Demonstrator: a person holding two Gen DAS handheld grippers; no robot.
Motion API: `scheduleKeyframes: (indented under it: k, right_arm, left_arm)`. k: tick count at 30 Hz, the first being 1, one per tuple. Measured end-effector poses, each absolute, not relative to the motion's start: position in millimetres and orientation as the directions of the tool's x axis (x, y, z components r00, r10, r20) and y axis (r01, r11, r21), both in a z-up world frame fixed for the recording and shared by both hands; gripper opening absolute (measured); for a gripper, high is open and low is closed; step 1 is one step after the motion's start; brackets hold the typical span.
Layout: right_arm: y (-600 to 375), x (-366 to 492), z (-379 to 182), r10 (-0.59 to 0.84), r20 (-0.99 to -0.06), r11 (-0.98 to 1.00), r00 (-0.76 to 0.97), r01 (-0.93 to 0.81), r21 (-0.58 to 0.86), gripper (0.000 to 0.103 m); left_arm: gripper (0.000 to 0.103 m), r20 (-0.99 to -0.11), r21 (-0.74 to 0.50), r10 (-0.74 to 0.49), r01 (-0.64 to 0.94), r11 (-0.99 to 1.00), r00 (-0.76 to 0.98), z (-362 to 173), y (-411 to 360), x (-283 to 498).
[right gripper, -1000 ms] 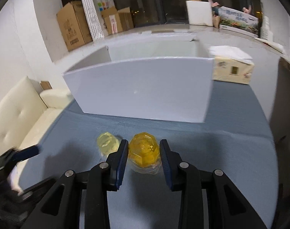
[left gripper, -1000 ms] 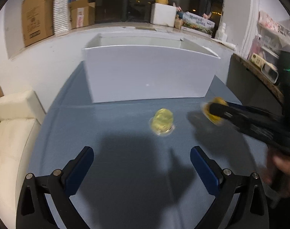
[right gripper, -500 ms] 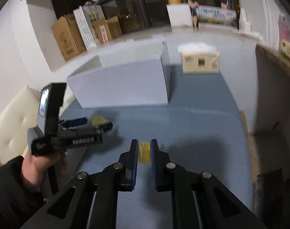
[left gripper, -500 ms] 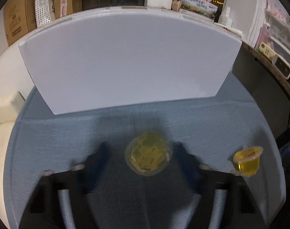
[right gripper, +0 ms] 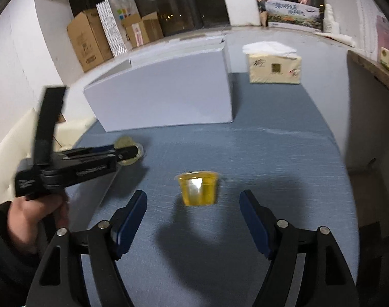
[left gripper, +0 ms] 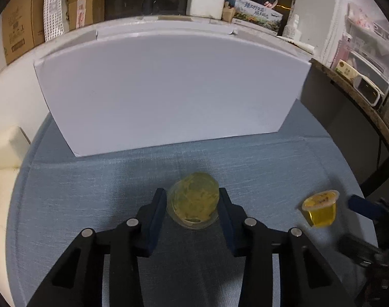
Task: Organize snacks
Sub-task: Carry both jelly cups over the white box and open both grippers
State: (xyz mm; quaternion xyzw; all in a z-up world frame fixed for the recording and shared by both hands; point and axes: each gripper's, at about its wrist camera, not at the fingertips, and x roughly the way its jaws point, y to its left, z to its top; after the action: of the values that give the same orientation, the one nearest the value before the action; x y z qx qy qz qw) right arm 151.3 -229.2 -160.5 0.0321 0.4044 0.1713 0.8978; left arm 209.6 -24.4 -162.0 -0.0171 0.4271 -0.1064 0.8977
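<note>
My left gripper [left gripper: 193, 206] has just been closing around the pale jelly cup [left gripper: 193, 200], pads at its sides, while my right gripper [right gripper: 193, 220], just opened and empty, faces the orange cup [right gripper: 197, 188] dead ahead.

Left gripper [left gripper: 193, 206] jaws just closing; right gripper [right gripper: 193, 217] just opening

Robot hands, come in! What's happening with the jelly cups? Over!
Left gripper jaws closing around pale jelly cup. Right gripper jaws just opened; orange jelly cup loose on blue table. White box ahead, path clear.
</note>
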Motion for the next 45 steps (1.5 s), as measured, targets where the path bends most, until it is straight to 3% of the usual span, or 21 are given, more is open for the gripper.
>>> scheduleKeyframes:
  k: [6,7,8,9,15,23,31,36,39,40,41,42,43,45]
  right_arm:
    - [-221.3,175.9,-182.7,0.332,-0.737,0.941,0.589,-0.262,0.214,0.078]
    - [-220.2,177.0,-183.1,0.327,-0.732,0.942,0.597,-0.264,0.206,0.071]
    - [-217.9,178.2,-183.7,0.317,-0.732,0.945,0.603,-0.265,0.191,0.052]
    - [-216.2,179.7,-183.9,0.308,-0.734,0.947,0.605,-0.264,0.18,0.047]
    - [-211.1,179.8,-171.0,0.368,-0.703,0.927,0.608,-0.298,0.227,0.047]
    - [-192.8,177.3,-105.0,0.437,-0.601,0.896,0.669,-0.381,0.226,0.047]
    - [-172.5,235.7,-26.5,0.42,-0.522,0.902,0.742,-0.406,0.148,0.047]
    - [-160.4,282.9,-18.5,0.392,-0.55,0.912,0.738,-0.392,0.124,0.047]
    - [-155.8,310.6,-34.1,0.358,-0.599,0.924,0.716,-0.366,0.114,0.047]
    - [-155.1,317.1,-38.8,0.351,-0.617,0.926,0.705,-0.36,0.116,0.048]
    - [-155.1,322.9,-45.6,0.352,-0.638,0.924,0.685,-0.363,0.12,0.064]
    - [-154.0,330.4,-54.7,0.335,-0.669,0.927,0.664,-0.359,0.107,0.082]
    - [-156.6,331.4,-58.6,0.316,-0.67,0.934,0.672,-0.344,0.095,0.103]
    - [-168.9,327.6,-62.4,0.313,-0.642,0.943,0.7,-0.312,0.12,0.103]
  left_arm:
    - [0.044,-0.715,-0.144,-0.241,0.199,0.969,0.656,-137.0,-10.9,190.4]
    - [0.044,-0.704,-0.152,-0.25,0.202,0.967,0.665,-132.1,-8.6,184.7]
    - [0.044,-0.698,-0.156,-0.255,0.205,0.966,0.669,-129.8,-9.5,182.7]
    - [0.044,-0.686,-0.158,-0.259,0.208,0.965,0.68,-123.8,-6.1,176.7]
    - [0.044,-0.641,-0.188,-0.286,0.215,0.958,0.713,-106.1,4.3,142.8]
    - [0.044,-0.6,-0.197,-0.285,0.207,0.958,0.747,-75.8,19.8,140.0]
    - [0.044,-0.534,-0.19,-0.283,0.213,0.958,0.797,-22.3,31.5,203.4]
    - [0.044,-0.555,-0.166,-0.265,0.207,0.964,0.788,-13.8,30.6,269.5]
    - [0.045,-0.612,-0.16,-0.25,0.192,0.968,0.75,-28.5,29.2,310.2]
    - [0.051,-0.636,-0.156,-0.239,0.181,0.971,0.734,-35.4,28.1,319.8]
    - [0.061,-0.659,-0.149,-0.223,0.167,0.975,0.718,-41.7,27.6,327.0]
    - [0.095,-0.679,-0.143,-0.198,0.137,0.98,0.707,-48.9,28.6,334.3]
    - [0.103,-0.681,-0.135,-0.166,0.102,0.986,0.713,-53.0,30.8,335.6]
    - [0.103,-0.679,-0.152,-0.153,0.066,0.986,0.718,-58.6,36.5,333.7]
